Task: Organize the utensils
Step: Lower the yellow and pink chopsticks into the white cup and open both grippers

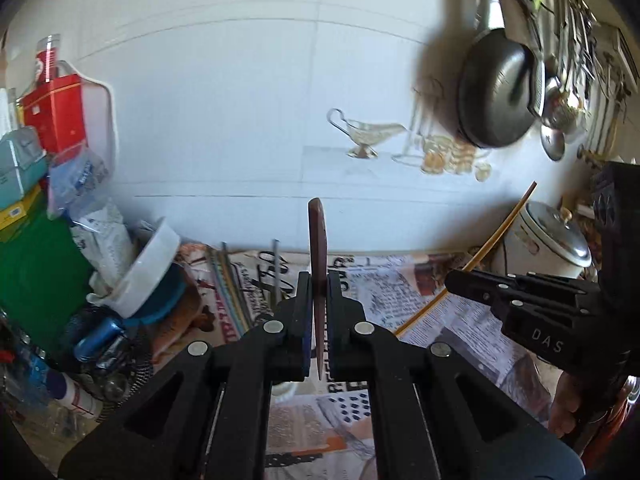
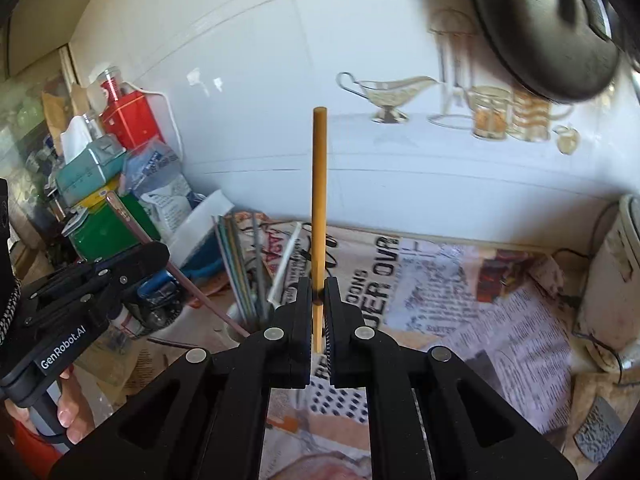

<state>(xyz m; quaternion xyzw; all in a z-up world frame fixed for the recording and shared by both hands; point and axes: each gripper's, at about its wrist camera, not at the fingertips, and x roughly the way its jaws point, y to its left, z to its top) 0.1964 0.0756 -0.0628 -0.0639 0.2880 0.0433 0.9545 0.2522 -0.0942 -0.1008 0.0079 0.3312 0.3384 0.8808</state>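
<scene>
Wooden stick (image 2: 319, 216) pinched by right gripper (image 2: 319, 312) | left gripper (image 1: 319, 308) grips brown utensil (image 1: 318, 280) — lower ends hidden

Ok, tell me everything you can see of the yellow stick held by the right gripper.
The yellow stick is a thin, straight, round rod, tan-yellow and plain, with the look of wood or bamboo. Its top end is cut flat. The right gripper is shut on its lower part, so most of it sticks out past the fingertips, in line with them. The left wrist view shows it slanted above the newspaper, touching nothing but the pads. Its lower end shows just behind the pads.
</scene>
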